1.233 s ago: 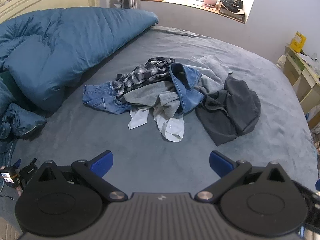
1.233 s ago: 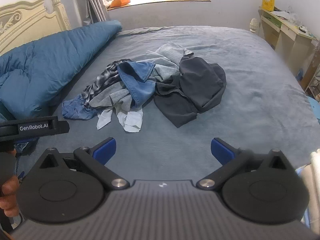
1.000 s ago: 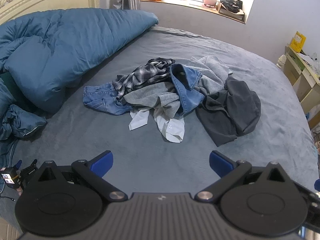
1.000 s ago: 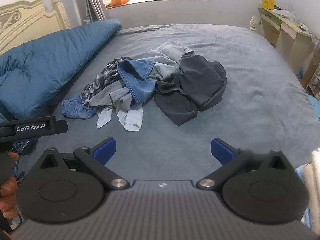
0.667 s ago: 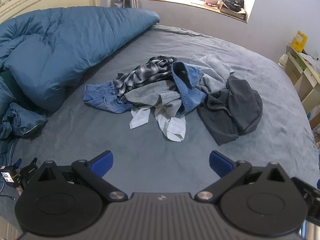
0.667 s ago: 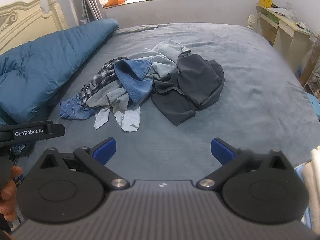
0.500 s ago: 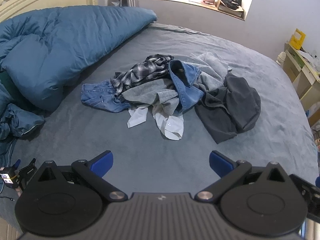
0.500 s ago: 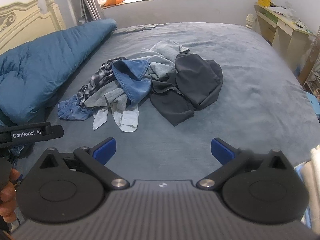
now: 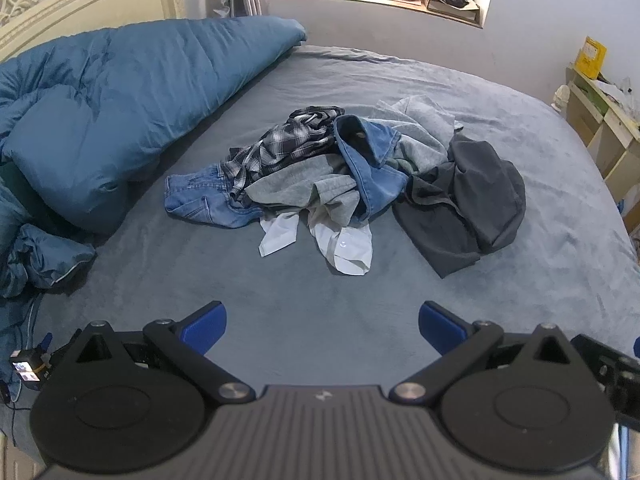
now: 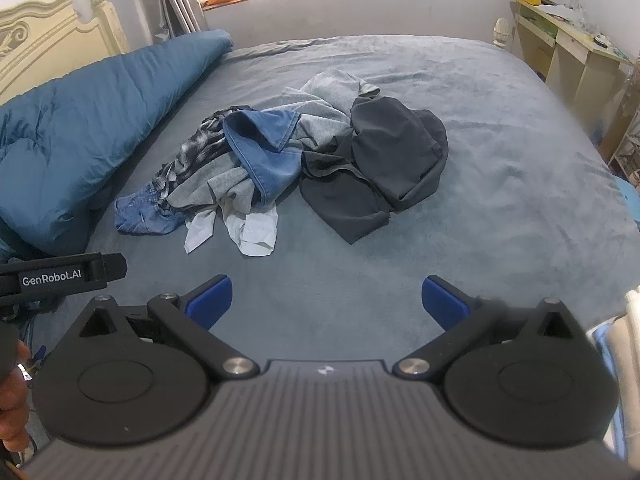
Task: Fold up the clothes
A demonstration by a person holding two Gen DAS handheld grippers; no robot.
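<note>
Grey-blue velvety bed cover (image 9: 500, 112) spans the room; rolled blue quilt (image 9: 120, 92) lies pushed aside, freeing folding space. One tangled heap of unfolded clothes (image 9: 344, 184) sits mid-bed, roughly six garments. I hold left gripper (image 9: 322, 322) and right gripper (image 10: 326, 298) spread, empty, well short of it.

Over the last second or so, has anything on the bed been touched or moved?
No. Only the view drifted slightly as both hand-held grippers shifted. The left gripper and right gripper kept their blue-tipped jaws wide open, holding nothing. The heap of crumpled mixed clothes lies unchanged on the grey bed cover.
</note>
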